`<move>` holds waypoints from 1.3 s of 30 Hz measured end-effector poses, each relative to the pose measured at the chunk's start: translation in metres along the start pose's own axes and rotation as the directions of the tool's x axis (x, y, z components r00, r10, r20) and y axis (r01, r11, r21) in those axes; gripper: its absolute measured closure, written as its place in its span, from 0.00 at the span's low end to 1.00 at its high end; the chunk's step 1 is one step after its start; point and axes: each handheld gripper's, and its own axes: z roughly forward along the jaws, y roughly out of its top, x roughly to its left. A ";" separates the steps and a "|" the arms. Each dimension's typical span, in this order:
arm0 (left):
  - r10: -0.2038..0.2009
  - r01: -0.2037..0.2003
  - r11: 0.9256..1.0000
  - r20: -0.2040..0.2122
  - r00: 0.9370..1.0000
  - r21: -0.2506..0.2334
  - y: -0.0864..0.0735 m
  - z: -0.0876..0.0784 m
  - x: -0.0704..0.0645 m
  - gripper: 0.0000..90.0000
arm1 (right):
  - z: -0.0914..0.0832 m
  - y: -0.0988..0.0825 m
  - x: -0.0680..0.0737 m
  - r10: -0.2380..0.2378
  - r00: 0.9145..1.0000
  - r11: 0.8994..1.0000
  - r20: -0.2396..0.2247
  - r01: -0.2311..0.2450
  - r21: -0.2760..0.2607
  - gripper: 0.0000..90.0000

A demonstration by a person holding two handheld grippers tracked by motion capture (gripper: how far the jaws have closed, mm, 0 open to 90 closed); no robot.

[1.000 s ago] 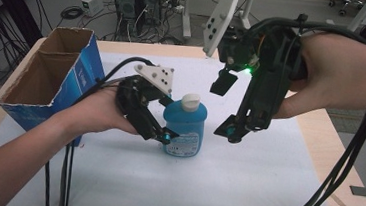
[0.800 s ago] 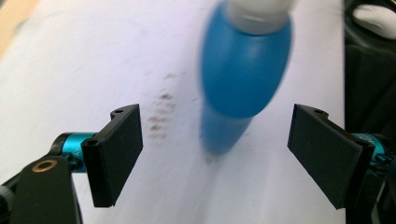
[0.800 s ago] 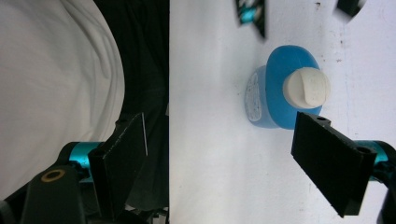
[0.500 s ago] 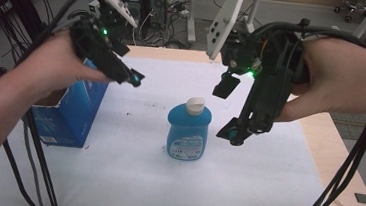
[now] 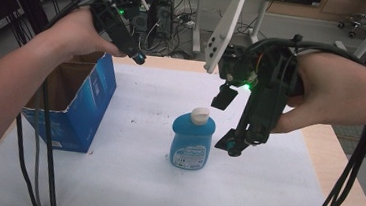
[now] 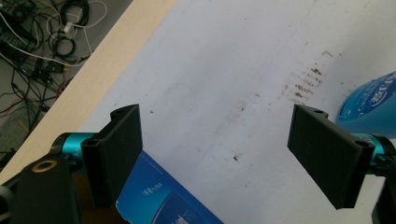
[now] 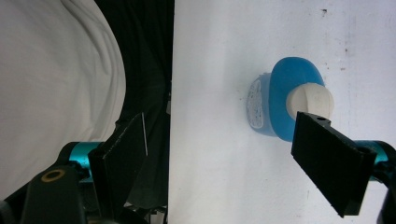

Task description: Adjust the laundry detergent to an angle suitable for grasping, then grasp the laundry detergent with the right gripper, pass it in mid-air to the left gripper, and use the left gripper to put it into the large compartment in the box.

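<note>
Blue bottle (image 5: 192,140) stands upright on the white-covered worktop (image 5: 129,178), near centre of the high view, white cap (image 5: 200,115) on, nothing touching it. Open blue box (image 5: 73,101) sits well apart at the bottle's 9 o'clock, at the worktop's left edge. Left gripper (image 5: 137,57) is lifted above the box's far corner, at the bottle's 11 o'clock; its fingers (image 6: 119,149) are spread wide with only bare worktop between them, having just been opening, so the bottle is released. Right gripper (image 5: 227,119) hangs at the bottle's 3 o'clock, just beside it, pointing down; its fingers (image 7: 334,161) are also spread wide and grip nothing, one of them overlapping the cap in the right gripper view but, judged from the high view, apart from it. Step in hand, as I read it: the right gripper takes over the bottle. To do it well: bring the right gripper across until the fingers straddle the body below the cap, not the cap itself, which is narrow and may twist or slip. Lower far enough that the pads meet the wide flat faces, squarely. Close gently; the plastic probably flexes. Keep the left gripper and its cable clear of the box rim. Risk: a sideways nudge could tip the bottle before the grip is made.
</note>
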 end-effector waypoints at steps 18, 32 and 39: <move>0.033 -0.034 0.999 0.023 0.999 0.022 0.008 0.005 -0.004 0.20 | -0.006 -0.005 -0.001 0.006 1.000 1.000 0.022 -0.006 -0.031 0.20; 0.072 -0.074 0.997 0.049 0.996 0.039 0.005 0.004 -0.006 0.20 | -0.022 -0.052 -0.031 0.060 0.995 0.967 0.077 -0.038 -0.254 0.20; 0.087 -0.090 0.995 0.060 0.994 0.043 0.003 0.001 -0.009 0.20 | -0.008 -0.081 -0.049 0.105 0.992 0.935 0.070 -0.074 -0.345 0.20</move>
